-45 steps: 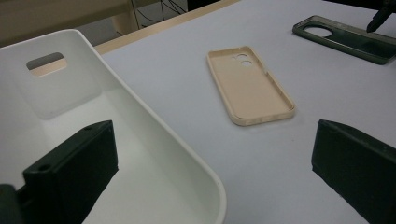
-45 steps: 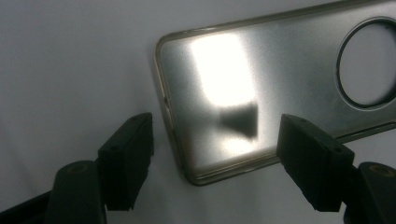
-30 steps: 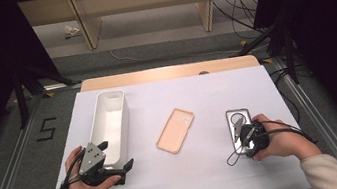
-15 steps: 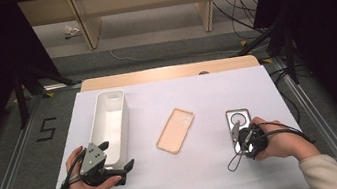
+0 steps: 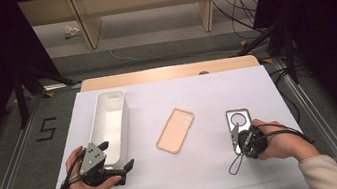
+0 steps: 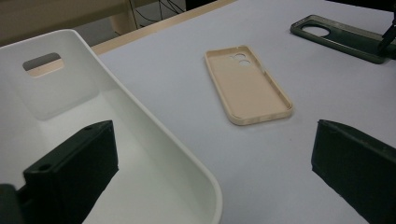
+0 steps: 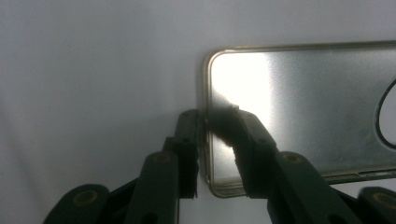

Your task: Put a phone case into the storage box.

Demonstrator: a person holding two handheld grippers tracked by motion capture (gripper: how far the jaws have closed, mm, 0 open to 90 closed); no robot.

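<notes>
The right gripper (image 7: pixel 205 140), its jaws just closing, pinches the thin near rim of a glossy dark phone case (image 5: pixel 239 123) lying flat on the white tabletop (image 5: pixel 209 179). Such a narrow bite on slick plastic could slip when lifted. Left of the case lie a matte peach case (image 5: pixel 176 130) and a white bin (image 5: pixel 110 126), where the left gripper (image 5: pixel 115 158) is spread, empty.

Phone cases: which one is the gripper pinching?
The dark see-through phone case, at its rim in the right gripper. The peach phone case lies untouched mid-table.

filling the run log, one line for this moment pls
right gripper: jaws just closing on dark clear phone case edge | left gripper: open by white plastic bin
</notes>
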